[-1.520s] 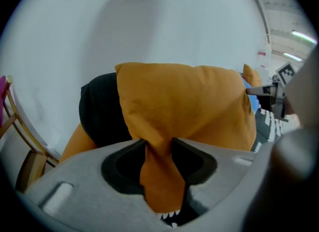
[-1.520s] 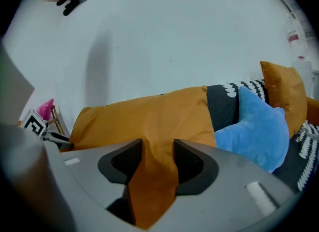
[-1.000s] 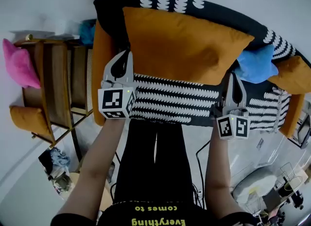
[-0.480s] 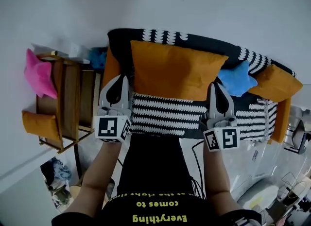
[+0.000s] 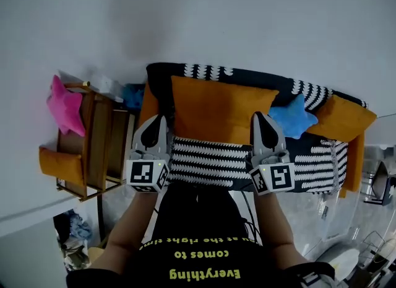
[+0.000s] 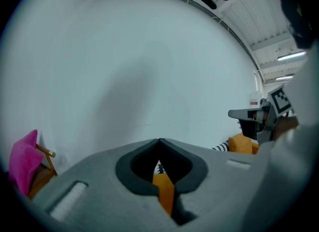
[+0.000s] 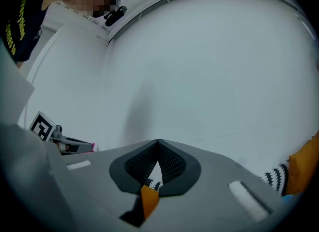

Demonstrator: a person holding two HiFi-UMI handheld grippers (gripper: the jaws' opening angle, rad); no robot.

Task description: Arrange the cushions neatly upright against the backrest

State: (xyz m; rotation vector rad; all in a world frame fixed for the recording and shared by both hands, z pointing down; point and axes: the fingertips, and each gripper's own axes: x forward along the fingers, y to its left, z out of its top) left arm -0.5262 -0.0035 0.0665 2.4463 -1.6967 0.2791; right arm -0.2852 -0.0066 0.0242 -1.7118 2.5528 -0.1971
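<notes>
Sofa (image 5: 210, 163), black-and-white patterned cover, sits directly ahead of the left tool (image 5: 159, 118) and right tool (image 5: 259, 115). Large orange cushion (image 5: 219, 104) stands upright against the backrest (image 5: 204, 71), spanning the stretch between the two tool tips; that one looks done. Wooden chair (image 5: 102, 138) is well outboard of the left tool, off the sofa. Second orange cushion (image 5: 343, 119) is at the sofa's far end beyond the right tool, tilted into the corner, and probably wants straightening. Third orange cushion (image 5: 59, 163) sits low on the chair and the pink star cushion (image 5: 65, 107) at its top; both are off the sofa, so likely yet to be fetched. Blue star cushion (image 5: 292, 119) is just outboard of the right tool, leaning on the backrest between the two orange ones. Both tools are closed, tips meeting, nothing pinched. Judgement: one cushion settled, the rest pending.

Head view alone gives the full layout. Gripper views face mostly bare wall (image 6: 149, 51). They confirm the closure, with only a sliver of orange and pattern showing through the gap under the tips. Left gripper view catches the right tool side-on; right gripper view catches the left tool's marker cube (image 7: 42, 126).
</notes>
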